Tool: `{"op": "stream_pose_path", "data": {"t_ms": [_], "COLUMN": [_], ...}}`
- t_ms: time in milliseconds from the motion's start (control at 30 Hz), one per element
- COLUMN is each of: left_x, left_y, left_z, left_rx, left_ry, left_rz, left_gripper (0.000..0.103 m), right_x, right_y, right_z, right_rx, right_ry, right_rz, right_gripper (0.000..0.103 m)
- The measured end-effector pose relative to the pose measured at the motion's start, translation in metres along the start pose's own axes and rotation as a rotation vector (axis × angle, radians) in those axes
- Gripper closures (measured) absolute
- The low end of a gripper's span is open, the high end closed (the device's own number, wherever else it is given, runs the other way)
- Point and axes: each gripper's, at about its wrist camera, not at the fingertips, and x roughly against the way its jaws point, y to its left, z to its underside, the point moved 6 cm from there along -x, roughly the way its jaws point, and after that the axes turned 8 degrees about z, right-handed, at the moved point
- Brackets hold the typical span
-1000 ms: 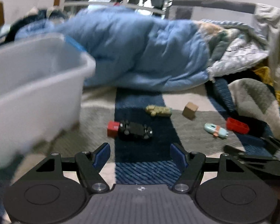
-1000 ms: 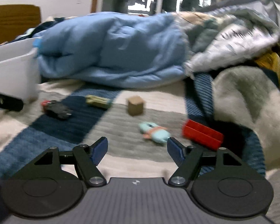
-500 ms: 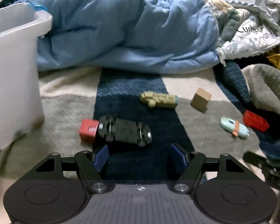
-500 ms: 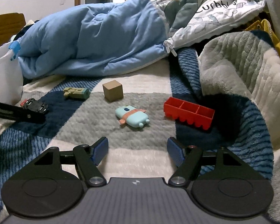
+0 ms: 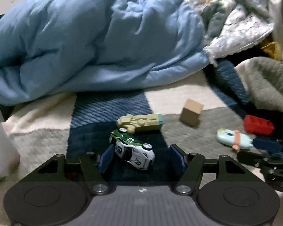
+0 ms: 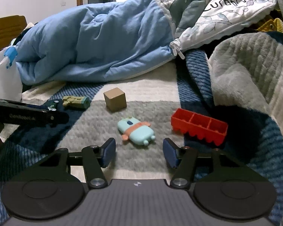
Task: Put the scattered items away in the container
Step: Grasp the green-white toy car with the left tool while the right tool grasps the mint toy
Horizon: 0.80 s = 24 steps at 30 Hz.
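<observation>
A white and green toy car [image 5: 132,150] lies tipped on its side on the blanket, between the open fingers of my left gripper [image 5: 141,157], against the left finger. Behind it lies a tan toy figure [image 5: 139,123]. A tan wooden cube [image 5: 191,112], a light blue toy [image 5: 234,138] and a red block [image 5: 258,125] lie to the right. My right gripper [image 6: 139,152] is open just short of the light blue toy [image 6: 135,131]. The red block [image 6: 199,127] and cube [image 6: 115,101] lie near it. The white container [image 6: 3,82] stands at the far left.
A bulky blue quilt [image 6: 96,47] lies across the back of the bed. A grey fleece blanket [image 6: 254,71] is heaped at the right. The left gripper's body [image 6: 28,115] reaches in from the left in the right wrist view.
My left gripper moved forward around the toy car, which rolled from upside down onto its side. My right gripper moved closer to the light blue toy. The container slid out of the left wrist view.
</observation>
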Motion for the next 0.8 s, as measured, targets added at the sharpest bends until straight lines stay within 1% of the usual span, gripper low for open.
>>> {"op": "stream_pose_path", "data": {"t_ms": [67, 200, 233, 267, 300, 333, 400, 467, 567, 800], "left_x": [-0.007, -0.017, -0.019, -0.021, -0.021, -0.018, -0.011, -0.003, 0.009, 0.049], "left_y": [0.004, 0.007, 0.007, 0.007, 0.008, 0.009, 0.015, 0.02, 0.02, -0.003], "left_z": [-0.001, -0.006, -0.008, -0.009, -0.009, -0.009, -0.007, -0.003, 0.004, 0.035], "left_rx": [0.022, 0.053, 0.061, 0.066, 0.069, 0.072, 0.089, 0.103, 0.077, -0.018], "left_ry": [0.029, 0.043, 0.049, 0.051, 0.05, 0.044, 0.04, 0.045, 0.053, 0.097], "left_rz": [-0.025, -0.06, -0.07, -0.08, -0.086, -0.088, -0.081, -0.071, -0.064, -0.014], "left_gripper": [0.035, 0.035, 0.035, 0.037, 0.044, 0.048, 0.067, 0.075, 0.079, 0.08], "right_x": [-0.007, -0.02, -0.023, -0.024, -0.023, -0.02, -0.011, -0.002, 0.01, 0.038], "right_y": [0.003, 0.009, 0.009, 0.01, 0.011, 0.013, 0.017, 0.02, 0.025, 0.035], "right_z": [-0.004, -0.009, -0.01, -0.01, -0.01, -0.01, -0.007, -0.005, -0.001, 0.015], "right_rx": [0.018, 0.056, 0.06, 0.064, 0.072, 0.084, 0.107, 0.113, 0.102, 0.095], "right_ry": [0.009, 0.034, 0.044, 0.047, 0.043, 0.036, 0.012, -0.007, -0.012, 0.001], "right_rz": [-0.009, -0.019, -0.019, -0.017, -0.014, -0.015, -0.022, -0.028, -0.04, -0.051], "right_gripper": [0.048, 0.052, 0.056, 0.058, 0.058, 0.058, 0.058, 0.058, 0.058, 0.058]}}
